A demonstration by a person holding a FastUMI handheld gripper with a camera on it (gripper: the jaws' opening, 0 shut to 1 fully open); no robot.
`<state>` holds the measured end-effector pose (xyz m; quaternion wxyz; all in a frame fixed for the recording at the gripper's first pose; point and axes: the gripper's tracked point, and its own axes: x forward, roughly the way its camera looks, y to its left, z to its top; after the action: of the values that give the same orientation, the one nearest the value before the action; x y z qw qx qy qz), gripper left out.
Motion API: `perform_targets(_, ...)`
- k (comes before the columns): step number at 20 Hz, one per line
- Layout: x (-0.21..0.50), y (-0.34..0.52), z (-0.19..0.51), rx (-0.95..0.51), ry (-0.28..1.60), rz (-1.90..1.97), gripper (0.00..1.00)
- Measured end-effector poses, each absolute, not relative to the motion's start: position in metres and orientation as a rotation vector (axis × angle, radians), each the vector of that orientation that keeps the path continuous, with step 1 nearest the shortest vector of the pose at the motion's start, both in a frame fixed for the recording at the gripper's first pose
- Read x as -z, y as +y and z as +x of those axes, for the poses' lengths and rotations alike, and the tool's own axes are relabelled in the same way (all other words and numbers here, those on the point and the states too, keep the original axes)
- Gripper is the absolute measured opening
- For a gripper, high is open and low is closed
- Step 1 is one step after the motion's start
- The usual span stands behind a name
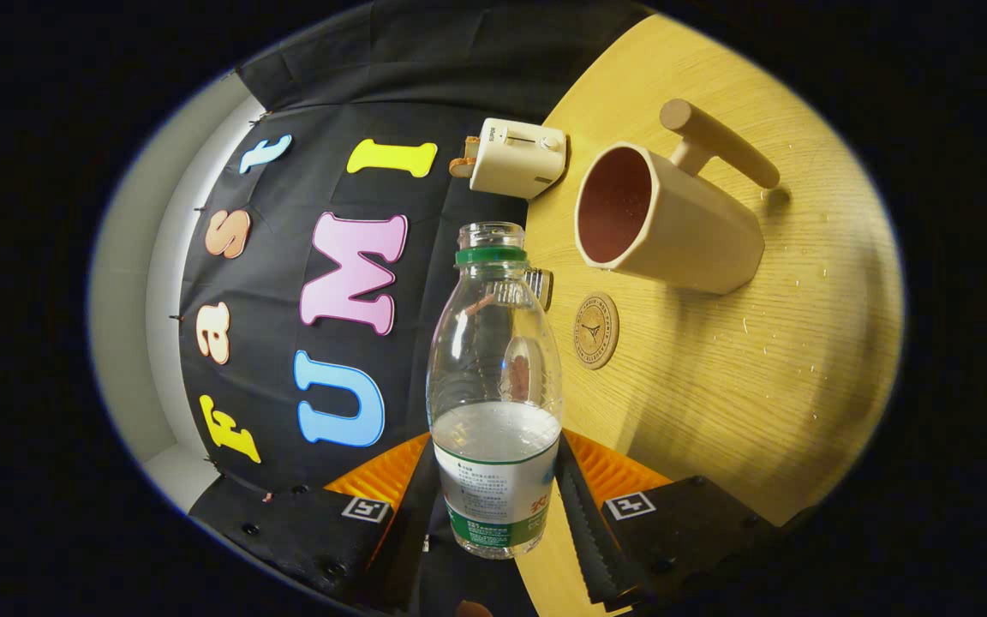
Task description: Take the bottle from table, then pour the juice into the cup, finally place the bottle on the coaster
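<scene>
My gripper (493, 493) is shut on a clear plastic bottle (493, 394), both fingers pressing on its labelled lower body. The bottle has no cap, a green neck ring and clear liquid filling roughly its lower half. The whole view is rolled, so the wooden table (742, 377) appears tipped on its side. A beige cup (665, 218) with a dark red inside and a long wooden handle stands on the table beyond the bottle's neck. A small round cork coaster (596, 330) lies on the table between the bottle and the cup.
A cream toaster (517, 156) stands at the table's far edge against the booth wall. Something small and partly hidden sits just behind the bottle's shoulder (542, 285). Water droplets (789, 283) speckle the wood near the cup.
</scene>
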<state>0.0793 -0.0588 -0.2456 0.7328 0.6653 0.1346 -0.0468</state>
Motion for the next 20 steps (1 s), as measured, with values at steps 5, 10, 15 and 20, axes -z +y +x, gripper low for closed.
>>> perform_targets(5, 0.241, -0.062, 0.083, 0.111, 0.285, 1.532, 0.76)
perform_targets(10, 0.238, -0.065, 0.088, 0.124, 0.277, 1.624, 0.76)
perform_targets(15, 0.242, -0.067, 0.09, 0.135, 0.283, 1.676, 0.76)
perform_targets(20, 0.238, -0.072, 0.09, 0.136, 0.272, 1.722, 0.76)
